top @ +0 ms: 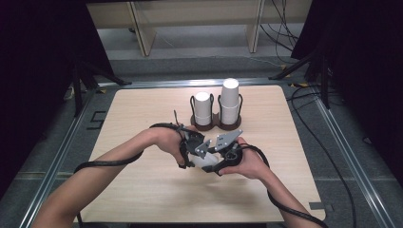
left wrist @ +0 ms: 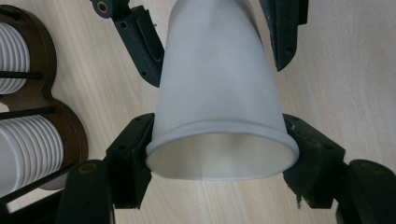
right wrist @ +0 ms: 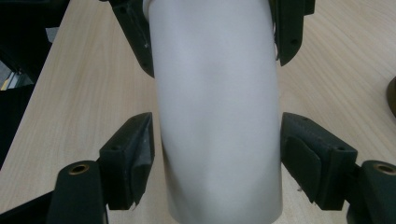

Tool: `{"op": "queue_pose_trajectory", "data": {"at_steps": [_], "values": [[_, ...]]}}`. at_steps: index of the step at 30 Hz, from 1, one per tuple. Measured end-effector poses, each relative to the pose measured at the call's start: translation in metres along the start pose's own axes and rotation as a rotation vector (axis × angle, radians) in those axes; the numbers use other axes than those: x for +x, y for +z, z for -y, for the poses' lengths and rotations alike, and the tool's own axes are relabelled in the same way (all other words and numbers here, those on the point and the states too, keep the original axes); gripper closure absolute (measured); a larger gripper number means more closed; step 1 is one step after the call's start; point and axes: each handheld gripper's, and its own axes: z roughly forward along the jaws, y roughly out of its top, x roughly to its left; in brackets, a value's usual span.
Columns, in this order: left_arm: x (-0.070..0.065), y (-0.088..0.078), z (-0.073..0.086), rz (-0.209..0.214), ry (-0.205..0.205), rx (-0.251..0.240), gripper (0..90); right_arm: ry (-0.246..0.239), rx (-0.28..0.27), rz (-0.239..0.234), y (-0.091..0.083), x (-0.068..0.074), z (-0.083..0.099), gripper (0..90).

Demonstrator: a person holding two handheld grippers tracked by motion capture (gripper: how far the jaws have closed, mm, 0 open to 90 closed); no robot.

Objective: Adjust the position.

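Hands meeting mid-table, left tongs (left wrist: 219, 154) clamping white cup (left wrist: 217, 93), right tongs (right wrist: 217, 154) flanking it, not gripping

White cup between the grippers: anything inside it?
In the left gripper view the white cup opens toward the camera: a bare pale inner wall at the mouth. Deeper inside is in shadow, so the bottom cannot be seen.

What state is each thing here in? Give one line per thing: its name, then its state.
Paper cup: lying sideways between both grippers, open mouth toward the left gripper's camera.
Left gripper: shut on the cup's rim.
Right gripper: jaws either side of the cup's base end, small gaps showing.
Cup holder: upright on the table, two stacks of cups inside, the right one taller.
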Motion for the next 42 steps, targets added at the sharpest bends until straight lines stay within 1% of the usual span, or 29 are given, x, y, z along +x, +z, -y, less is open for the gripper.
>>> {"op": "queue_pose_trajectory", "data": {"at_steps": [3,7,8,9,10,11,14,15,17,18,19,20,21,23,24,25,26,28,29,30,31,32,36,37,38,39,40,41,42], "values": [[-0.0002,-0.0002,0.0000,0.000,0.002,-0.001,31.8,-0.012,0.001,0.005,-0.0001,-0.0002,0.0000,28.8],[-0.0005,-0.0003,-0.0002,0.005,0.001,-0.001,31.8,-0.015,-0.002,0.009,0.0004,-0.0002,0.0003,30.5],[-0.0004,-0.0004,-0.0002,0.005,0.003,-0.003,31.8,-0.010,-0.001,0.003,0.0008,0.0001,0.0004,31.2],[-0.0001,-0.0005,-0.0004,0.000,0.008,-0.009,31.9,-0.022,-0.001,0.012,0.0006,-0.0003,0.0005,31.8],[0.0012,-0.0011,-0.0009,-0.009,0.025,-0.010,32.0,-0.022,0.000,0.012,0.0007,-0.0004,0.0008,32.5],[-0.0001,-0.0009,-0.0006,0.002,0.005,-0.011,32.1,-0.021,0.000,0.013,0.0007,-0.0004,0.0009,32.9],[0.0001,-0.0011,-0.0008,0.001,0.007,-0.008,32.3,-0.026,-0.001,0.012,0.0008,-0.0006,0.0008,33.5],[0.0012,-0.0013,-0.0013,-0.009,0.025,-0.009,32.4,-0.031,0.004,0.011,0.0008,-0.0006,0.0006,34.0],[0.0011,-0.0013,-0.0013,-0.009,0.024,-0.011,32.4,-0.032,0.005,0.011,0.0008,-0.0006,0.0007,34.2],[-0.0001,-0.0010,-0.0009,0.000,0.006,-0.011,32.5,-0.035,0.005,0.011,0.0008,-0.0006,0.0007,34.5],[0.0010,-0.0014,-0.0012,-0.009,0.024,-0.012,32.6,-0.024,0.008,0.004,0.0011,0.0001,0.0010,34.8],[0.0013,-0.0017,-0.0013,-0.007,0.026,-0.011,32.7,-0.025,0.010,0.005,0.0010,0.0005,0.0009,35.0],[0.0004,-0.0018,-0.0010,-0.001,0.014,-0.013,32.7,-0.029,0.009,0.004,0.0009,0.0005,0.0008,35.2],[-0.0003,-0.0017,-0.0007,0.005,0.005,-0.016,32.8,-0.035,0.007,0.003,0.0010,0.0006,0.0012,35.6],[0.0003,-0.0018,-0.0009,0.001,0.017,-0.018,32.8,-0.042,0.004,0.001,0.0014,0.0003,0.0013,35.7],[0.0000,-0.0013,-0.0007,0.003,0.019,-0.018,32.7,-0.057,0.004,0.003,0.0020,0.0002,0.0016,35.9],[0.0000,-0.0013,-0.0007,0.003,0.019,-0.018,32.7,-0.057,0.004,0.003,0.0020,0.0002,0.0016,35.9],[-0.0012,-0.0004,0.0005,0.008,0.005,-0.019,32.5,-0.059,0.004,0.002,0.0026,0.0003,0.0020,36.1],[-0.0014,-0.0001,0.0008,0.007,0.008,-0.024,32.4,-0.050,0.007,-0.002,0.0028,0.0011,0.0025,36.2],[-0.0016,0.0001,0.0011,0.009,0.007,-0.027,32.1,-0.052,0.009,-0.001,0.0029,0.0012,0.0027,36.2],[-0.0025,0.0008,0.0014,0.011,-0.005,-0.038,31.7,-0.058,0.006,-0.001,0.0032,0.0011,0.0031,36.2],[-0.0024,0.0011,0.0015,0.007,0.002,-0.048,31.5,-0.067,0.002,0.006,0.0030,0.0007,0.0033,36.3],[-0.0021,0.0020,0.0021,0.002,0.008,-0.053,29.9,-0.071,-0.001,0.005,0.0039,0.0006,0.0045,36.3],[-0.0033,0.0022,0.0025,0.013,-0.010,-0.056,29.1,-0.075,0.000,0.010,0.0037,0.0009,0.0045,36.3],[-0.0026,0.0019,0.0024,0.005,0.003,-0.058,29.1,-0.075,0.000,0.010,0.0037,0.0009,0.0045,36.3],[-0.0034,0.0017,0.0027,0.011,-0.010,-0.062,28.0,-0.077,-0.004,0.008,0.0036,0.0011,0.0047,36.3],[-0.0035,0.0016,0.0028,0.011,-0.009,-0.066,28.0,-0.077,-0.004,0.008,0.0036,0.0011,0.0047,36.3],[-0.0038,0.0017,0.0034,0.014,-0.019,-0.073,27.5,-0.076,-0.004,0.008,0.0034,0.0013,0.0049,36.3],[-0.0023,0.0004,0.0041,0.012,-0.002,-0.052,26.4,-0.068,0.000,0.004,0.0031,0.0017,0.0053,36.2]]}}
